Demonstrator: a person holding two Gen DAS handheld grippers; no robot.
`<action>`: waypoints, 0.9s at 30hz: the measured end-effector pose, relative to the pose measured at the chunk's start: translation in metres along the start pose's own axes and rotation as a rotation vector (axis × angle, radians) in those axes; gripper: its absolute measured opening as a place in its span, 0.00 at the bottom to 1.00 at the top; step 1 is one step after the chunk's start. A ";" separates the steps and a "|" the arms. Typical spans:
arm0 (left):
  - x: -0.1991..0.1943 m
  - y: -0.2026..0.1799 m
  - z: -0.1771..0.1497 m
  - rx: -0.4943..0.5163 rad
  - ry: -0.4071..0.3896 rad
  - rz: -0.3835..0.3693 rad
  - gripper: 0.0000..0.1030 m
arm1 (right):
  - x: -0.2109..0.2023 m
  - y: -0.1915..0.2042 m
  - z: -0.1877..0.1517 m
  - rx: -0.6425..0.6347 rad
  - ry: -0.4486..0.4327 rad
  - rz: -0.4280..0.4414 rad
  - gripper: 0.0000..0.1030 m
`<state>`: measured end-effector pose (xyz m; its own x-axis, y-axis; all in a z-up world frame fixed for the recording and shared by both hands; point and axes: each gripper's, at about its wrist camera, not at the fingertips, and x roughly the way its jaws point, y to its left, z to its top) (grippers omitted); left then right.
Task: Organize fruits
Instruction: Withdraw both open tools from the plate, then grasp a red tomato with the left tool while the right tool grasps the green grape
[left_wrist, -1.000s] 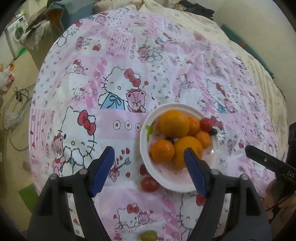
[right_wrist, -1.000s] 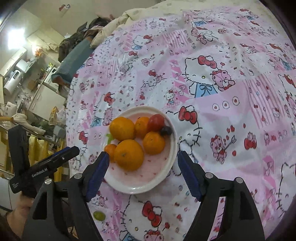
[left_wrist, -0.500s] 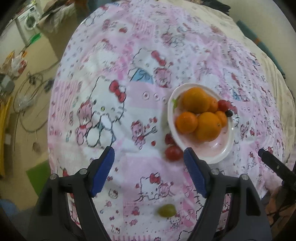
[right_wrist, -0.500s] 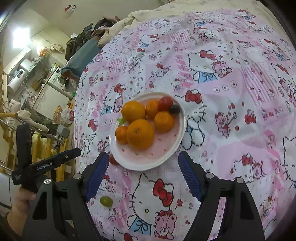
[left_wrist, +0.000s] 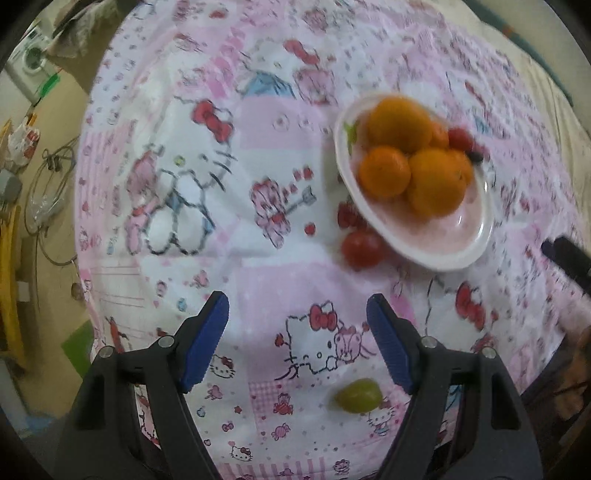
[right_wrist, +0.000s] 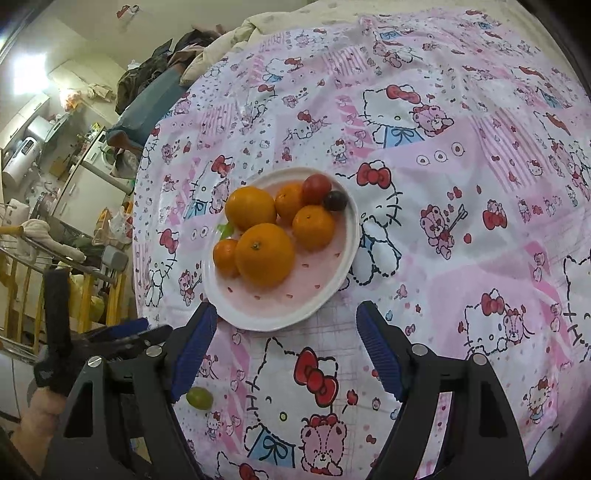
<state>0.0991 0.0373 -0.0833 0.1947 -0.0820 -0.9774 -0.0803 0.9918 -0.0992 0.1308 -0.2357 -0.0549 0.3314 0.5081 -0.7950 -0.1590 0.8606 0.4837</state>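
Note:
A white plate (left_wrist: 476, 240) (right_wrist: 325, 291) holds several oranges (left_wrist: 436, 181) (right_wrist: 264, 254), a red tomato (right_wrist: 316, 189) and a dark grape (right_wrist: 335, 200). A loose red tomato (left_wrist: 361, 248) lies on the cloth beside the plate's near-left rim. A green grape (left_wrist: 357, 396) (right_wrist: 199, 398) lies near the table's front edge. My left gripper (left_wrist: 297, 349) is open and empty, above the cloth just left of the green grape. My right gripper (right_wrist: 286, 347) is open and empty, just in front of the plate.
The round table wears a pink Hello Kitty cloth (left_wrist: 192, 177) (right_wrist: 461, 229). The floor with cables (left_wrist: 44, 192) lies off the left edge. Chairs, clothes and appliances (right_wrist: 74, 155) crowd the room beyond the table.
My left gripper has pulled back and left, so the plate sits further up and right and the green grape now lies between its fingers' reach. The right gripper drew back slightly.

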 end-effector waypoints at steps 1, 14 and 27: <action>0.004 -0.005 -0.001 0.021 0.005 0.003 0.72 | 0.001 0.000 0.000 0.002 0.004 0.001 0.78; 0.049 -0.086 0.026 0.375 -0.023 0.125 0.49 | 0.007 0.000 0.002 0.000 0.023 0.004 0.79; 0.038 -0.070 0.020 0.309 -0.012 0.079 0.28 | 0.006 0.002 0.004 -0.019 0.020 0.000 0.79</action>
<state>0.1321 -0.0336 -0.1094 0.2113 -0.0043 -0.9774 0.2051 0.9779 0.0400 0.1362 -0.2311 -0.0575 0.3126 0.5082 -0.8025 -0.1767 0.8612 0.4766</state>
